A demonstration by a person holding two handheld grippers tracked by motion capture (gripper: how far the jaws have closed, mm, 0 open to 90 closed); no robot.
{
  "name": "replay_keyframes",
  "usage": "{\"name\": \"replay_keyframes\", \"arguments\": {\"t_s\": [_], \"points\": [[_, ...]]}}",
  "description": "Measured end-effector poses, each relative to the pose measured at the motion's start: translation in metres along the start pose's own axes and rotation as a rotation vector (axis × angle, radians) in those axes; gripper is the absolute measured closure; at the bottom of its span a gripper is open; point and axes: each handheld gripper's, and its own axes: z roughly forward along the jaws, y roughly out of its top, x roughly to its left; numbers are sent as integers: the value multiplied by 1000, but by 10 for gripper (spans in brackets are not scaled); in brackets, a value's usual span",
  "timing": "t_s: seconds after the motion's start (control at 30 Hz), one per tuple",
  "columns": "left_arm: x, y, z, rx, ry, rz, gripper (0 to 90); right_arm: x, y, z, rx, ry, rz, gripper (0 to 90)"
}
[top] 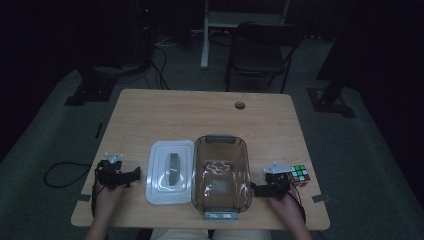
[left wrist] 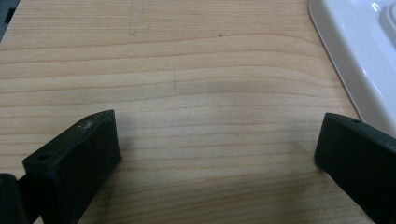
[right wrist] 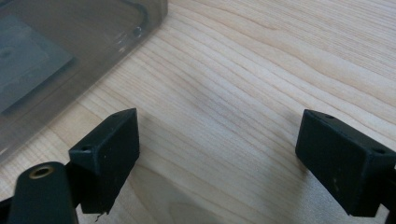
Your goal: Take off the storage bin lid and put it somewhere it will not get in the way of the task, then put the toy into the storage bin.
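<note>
A clear grey-tinted plastic box (top: 221, 176) stands open near the table's front middle, with a grey latch at each end. Its white lid (top: 170, 171) lies flat just left of it. A colourful puzzle cube (top: 300, 175) sits at the front right. My left gripper (top: 134, 174) rests on the table left of the lid, open and holding nothing; the lid's white edge (left wrist: 355, 60) shows at the upper right of the left gripper view. My right gripper (top: 256, 189) lies between the box and the cube, open and holding nothing, with the box's wall (right wrist: 70, 51) at upper left.
The wooden table (top: 200, 112) has a round cable hole (top: 240, 105) near its far edge. A folding chair (top: 262, 50) and a desk leg stand behind the table. Cables lie on the dark floor at the left.
</note>
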Motion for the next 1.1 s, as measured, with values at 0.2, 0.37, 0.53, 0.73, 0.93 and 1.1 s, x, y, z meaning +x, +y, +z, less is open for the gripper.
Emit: {"name": "replay_keyframes", "arguments": {"t_s": [0.2,0.37,0.53,0.73,0.93,1.1], "points": [[0,0,0,0,1,2,8,0,1,1,6,1,-6,121],[2,0,0,-12,-15,-16,8,2,3,-2,27,-20,-17,135],[-1,0,0,-1,1,6,8,6,7,-6,33,-8,1,128],[-1,-1,0,-1,-4,12,7,8,16,-30,-66,-14,-5,128],[-2,-1,-1,-1,-13,21,7,-1,20,-59,-159,-38,42,130],[-3,-1,-1,-2,-16,23,7,-8,20,-77,-200,-107,52,130]]}}
